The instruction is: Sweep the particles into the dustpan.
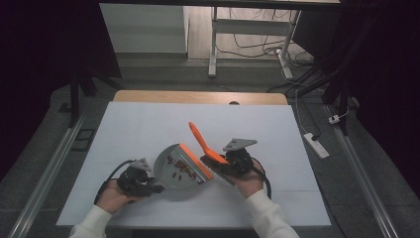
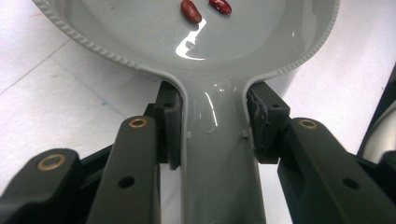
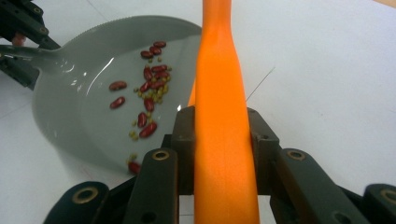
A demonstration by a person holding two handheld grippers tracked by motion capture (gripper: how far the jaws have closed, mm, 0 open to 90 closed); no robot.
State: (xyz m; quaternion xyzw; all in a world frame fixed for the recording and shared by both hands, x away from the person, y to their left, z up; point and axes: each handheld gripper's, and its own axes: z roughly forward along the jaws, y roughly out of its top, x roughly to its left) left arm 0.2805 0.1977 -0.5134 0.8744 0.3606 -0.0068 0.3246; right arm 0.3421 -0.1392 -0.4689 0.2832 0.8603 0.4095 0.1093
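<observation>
1. Gripping the grey dustpan by its handle, left gripper jaws clamped on both sides of the neck, pan resting on the white table at the near edge.
2. Gripping the orange brush by its handle, right gripper jaws closed on it; long axis running up and away from the jaws toward the far left.
3. Lying in the pan: red beans and small yellow grains, gathered near the orange lip.
4. Standing just right of the lip, brush head facing the pan mouth; sweeping leftward into the pan likely being the coming stroke, right hand nearer.
</observation>
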